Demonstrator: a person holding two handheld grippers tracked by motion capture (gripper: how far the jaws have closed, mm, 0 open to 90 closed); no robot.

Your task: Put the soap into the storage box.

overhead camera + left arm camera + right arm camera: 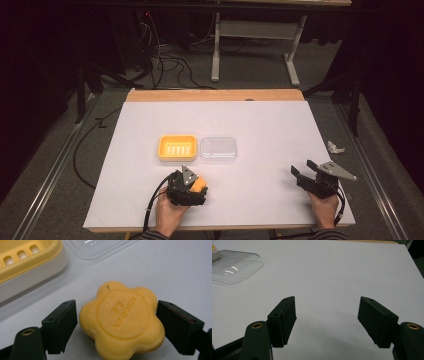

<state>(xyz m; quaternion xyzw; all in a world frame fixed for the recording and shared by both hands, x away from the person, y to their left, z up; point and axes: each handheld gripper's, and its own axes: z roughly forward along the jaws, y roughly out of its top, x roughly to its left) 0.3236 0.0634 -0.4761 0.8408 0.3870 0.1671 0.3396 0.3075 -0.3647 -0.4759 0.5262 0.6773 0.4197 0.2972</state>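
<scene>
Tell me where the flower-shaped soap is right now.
In the high view, the orange soap lies near the table's front edge, left of centre, between the left tongs' jaws, just in front of the yellow soap dish.

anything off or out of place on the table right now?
Little stands out. The soap dish and its clear lid sit side by side, squared up. The flower-shaped soap lies flat between the left gripper jaws, with a small dark speck near its top edge. A crumpled white scrap lies just off the table's right edge.
</scene>
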